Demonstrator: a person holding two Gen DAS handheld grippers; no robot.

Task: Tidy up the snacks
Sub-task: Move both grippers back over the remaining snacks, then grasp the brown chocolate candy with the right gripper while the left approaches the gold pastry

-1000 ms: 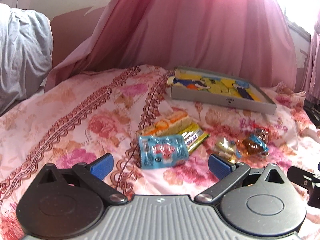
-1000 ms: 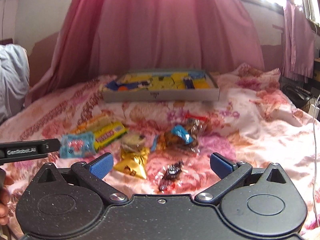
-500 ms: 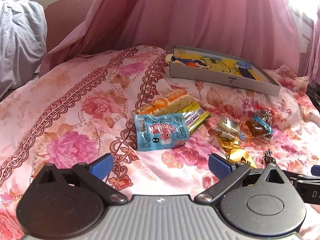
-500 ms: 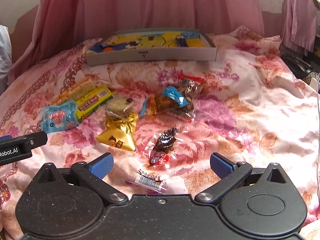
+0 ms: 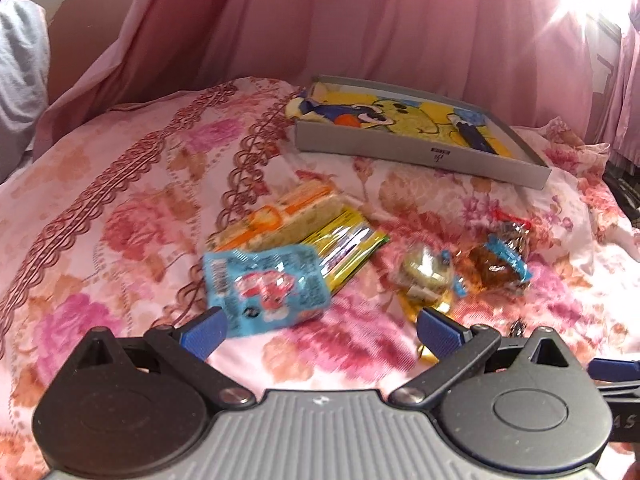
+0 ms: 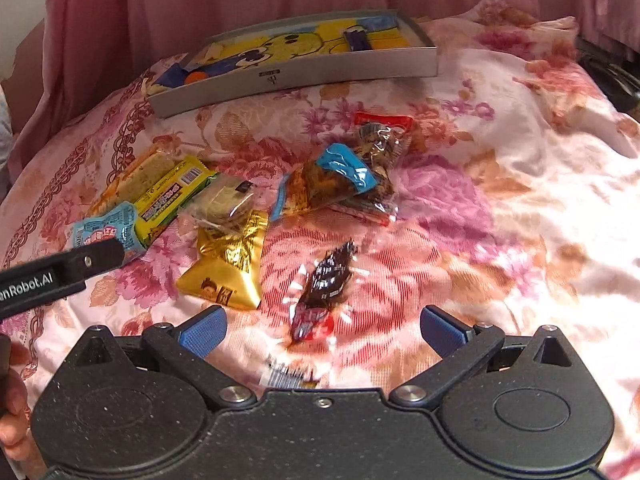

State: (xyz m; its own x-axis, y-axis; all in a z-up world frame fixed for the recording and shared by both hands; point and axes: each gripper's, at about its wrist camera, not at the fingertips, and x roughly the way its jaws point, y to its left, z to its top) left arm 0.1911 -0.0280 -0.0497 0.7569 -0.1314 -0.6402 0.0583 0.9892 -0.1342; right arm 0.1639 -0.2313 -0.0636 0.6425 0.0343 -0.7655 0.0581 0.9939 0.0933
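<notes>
Several snack packets lie scattered on a floral bedspread. My left gripper (image 5: pixel 320 330) is open, hovering just short of a blue packet (image 5: pixel 266 286) that overlaps a yellow-green bar (image 5: pixel 348 246) and an orange-striped wafer pack (image 5: pixel 276 218). My right gripper (image 6: pixel 322 330) is open, its fingers straddling a dark candy wrapper (image 6: pixel 326 280). A gold pouch (image 6: pixel 228 268), a clear-wrapped biscuit (image 6: pixel 224 202) and a brown snack with a blue label (image 6: pixel 340 178) lie beyond it. A small striped wrapper (image 6: pixel 286 376) pokes out under the right gripper body. The grey tray (image 6: pixel 300 76) with a cartoon print sits at the back.
Pink curtains (image 5: pixel 360 20) hang behind the bed. A grey-white pillow (image 5: pixel 20 80) sits at far left. The left gripper's arm (image 6: pixel 56 274) juts in from the left of the right wrist view, with a hand (image 6: pixel 12 400) below it. Bare bedspread (image 6: pixel 520 220) lies to the right.
Both grippers have moved forward and tilted down toward the snacks. The blue packet now sits nearer the left fingers, the dark candy wrapper nearer the right fingers. Both stayed open.
</notes>
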